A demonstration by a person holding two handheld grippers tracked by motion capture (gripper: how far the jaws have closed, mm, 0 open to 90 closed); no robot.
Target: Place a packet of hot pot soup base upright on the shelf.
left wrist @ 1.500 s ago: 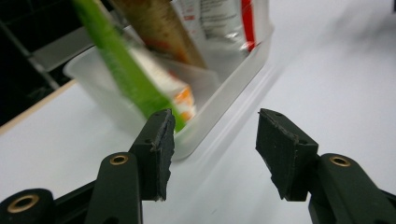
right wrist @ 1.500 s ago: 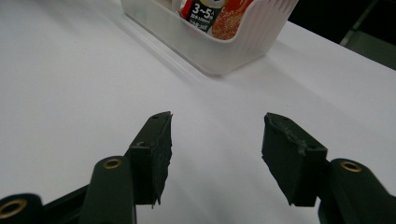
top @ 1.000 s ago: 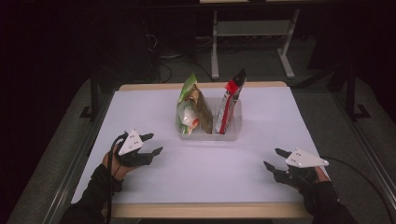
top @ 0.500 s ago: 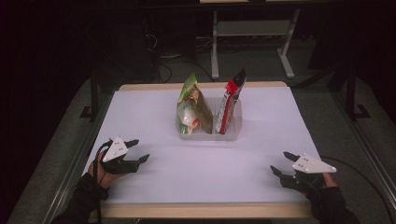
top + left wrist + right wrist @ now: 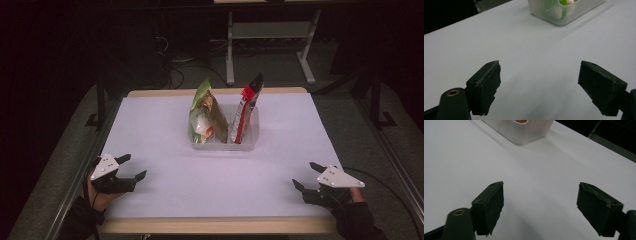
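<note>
Both grippers rested at the table's near corners, the left gripper (image 5: 131,168) and right gripper (image 5: 306,176) just spread wide and empty. The clear bin (image 5: 225,141) stood mid-table, holding a green packet (image 5: 201,114) and red packet (image 5: 246,111). A sound approach: reach level, jaws straddling one packet's top.

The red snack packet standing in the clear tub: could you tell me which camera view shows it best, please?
The high view: the red snack packet stands upright and whole at the right end of the clear tub. The right gripper view catches just an orange-red sliver at the tub's rim; the left gripper view shows the tub's green-packet end instead.
</note>
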